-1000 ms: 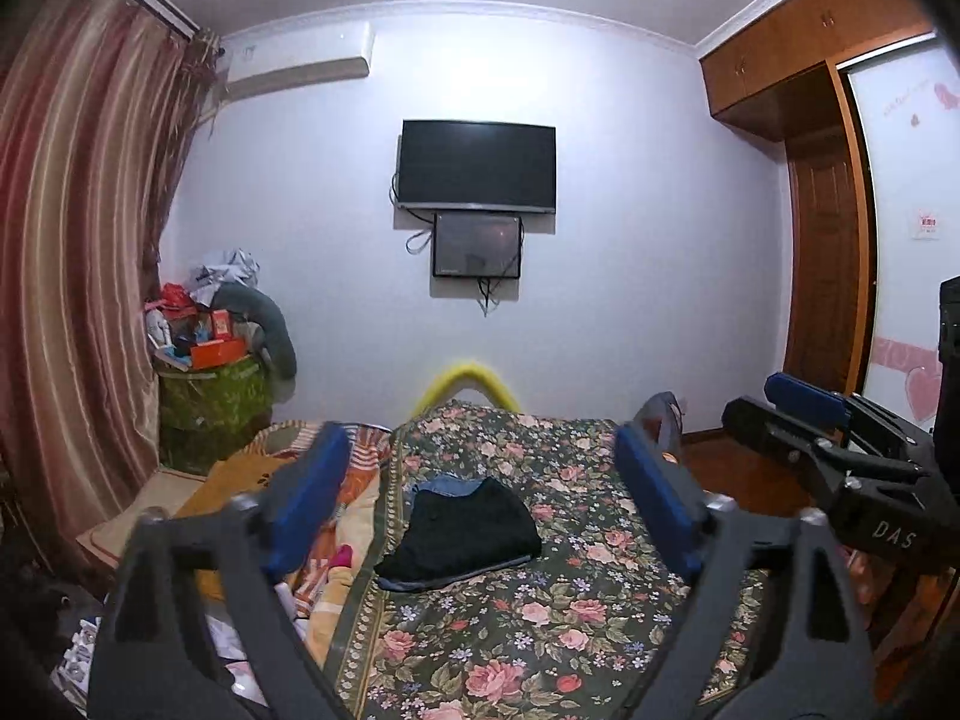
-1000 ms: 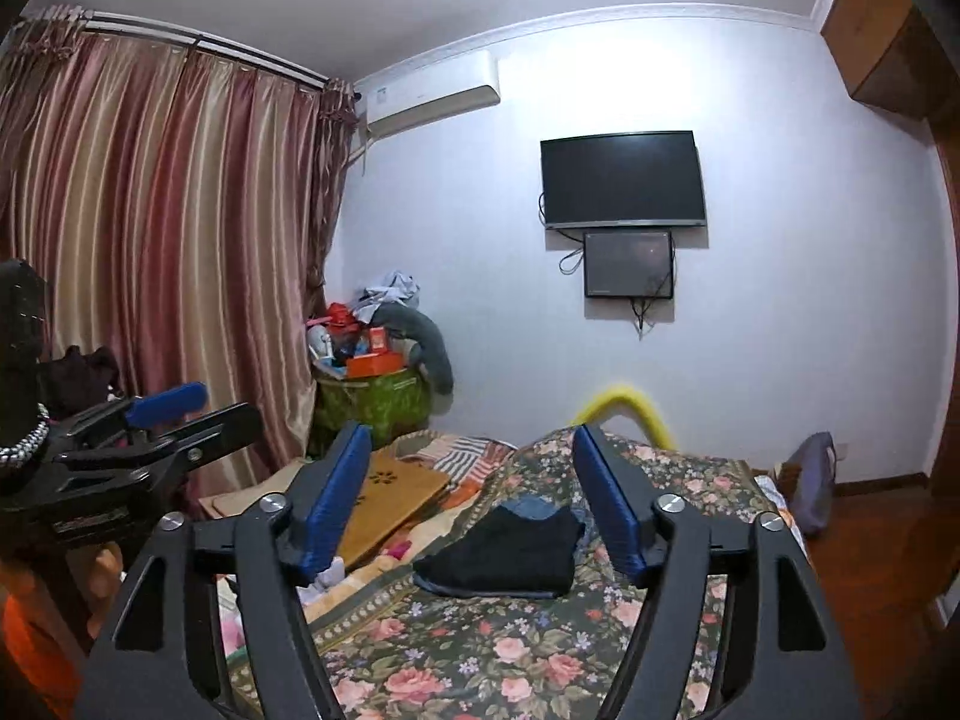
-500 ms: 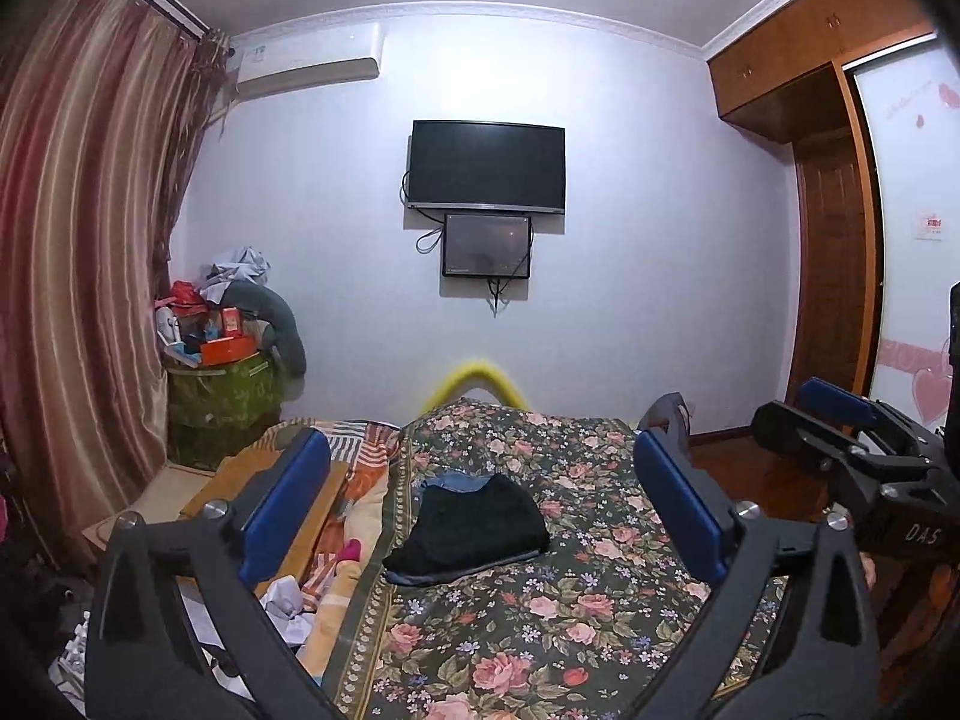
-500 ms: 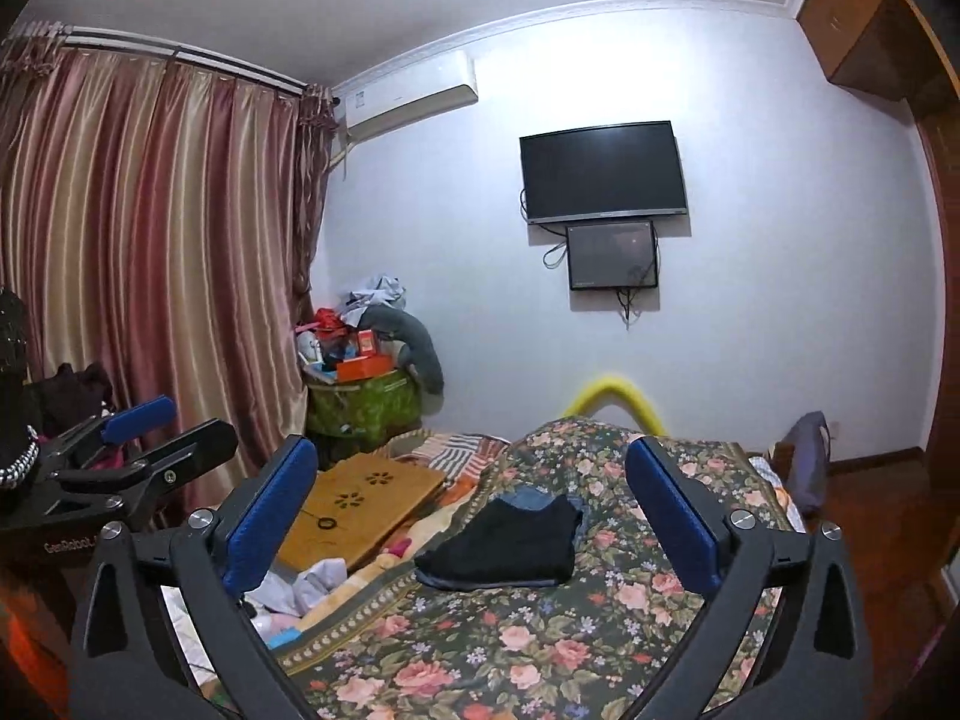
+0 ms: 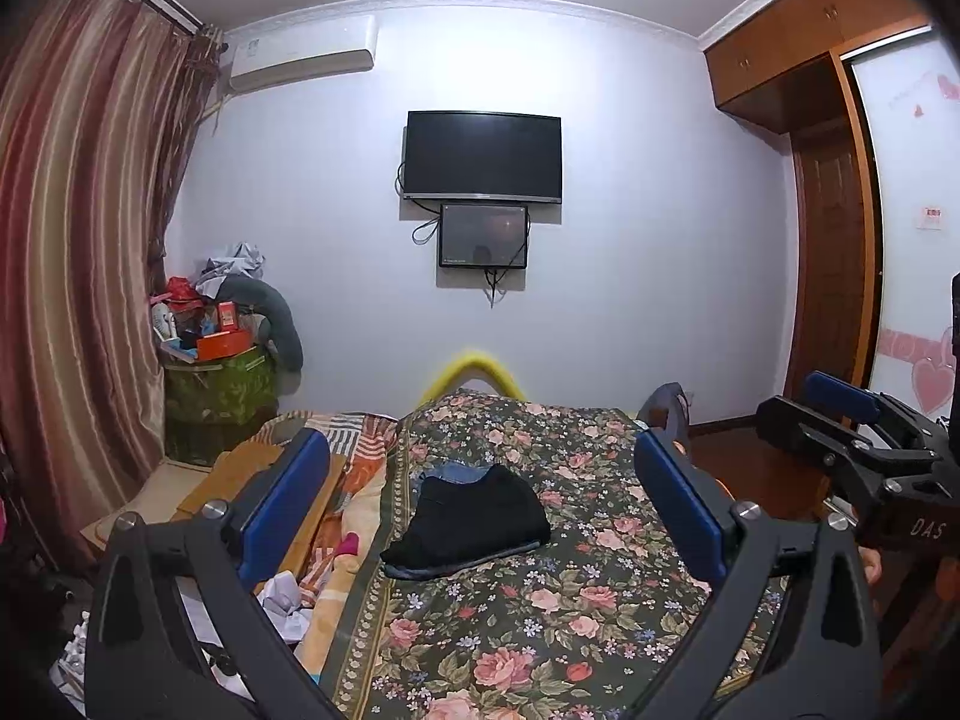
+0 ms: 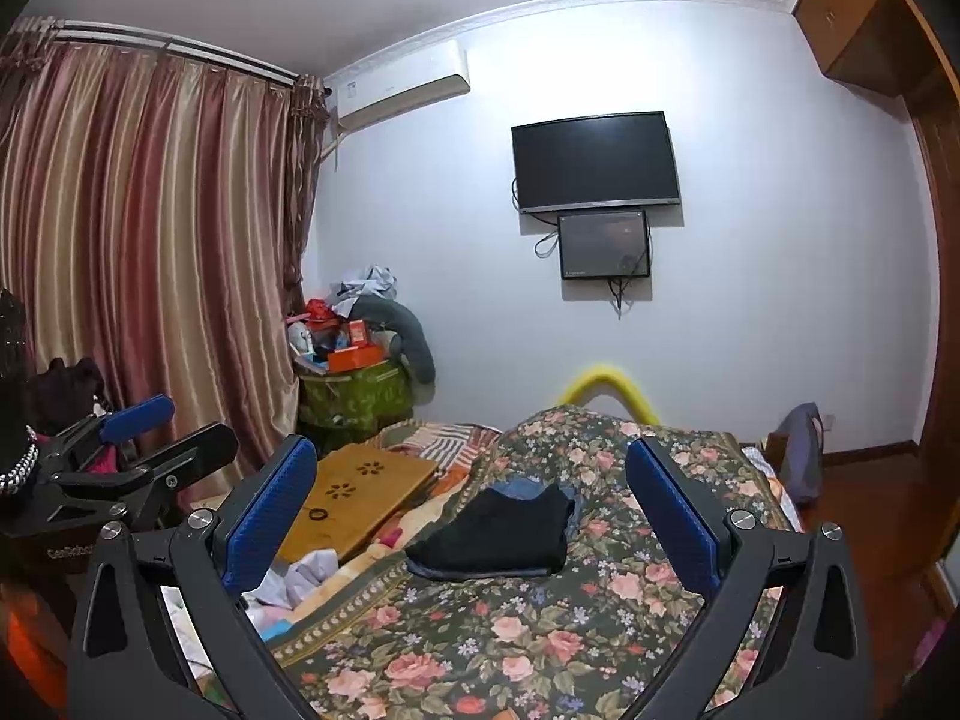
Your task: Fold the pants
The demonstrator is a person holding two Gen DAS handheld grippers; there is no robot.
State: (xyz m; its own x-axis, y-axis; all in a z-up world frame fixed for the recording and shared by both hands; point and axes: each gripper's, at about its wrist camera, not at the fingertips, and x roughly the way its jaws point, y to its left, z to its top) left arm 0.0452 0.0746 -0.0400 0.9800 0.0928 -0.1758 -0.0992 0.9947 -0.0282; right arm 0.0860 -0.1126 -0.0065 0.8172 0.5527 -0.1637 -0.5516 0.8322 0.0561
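Both tongs spread wider since earlier frame, right tongs [image 6: 471,516] most; left tongs [image 5: 480,501] likewise fully spread, nothing between. Folded black pants [image 5: 474,519] lie mid-bed on floral bedspread [image 5: 540,630], apart from both tongs; release looks complete, fold likely finished.

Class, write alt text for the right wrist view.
A folded pile of dark pants lies on a floral bedspread, framed by the open, empty right gripper. Behind hang a television and striped curtains.
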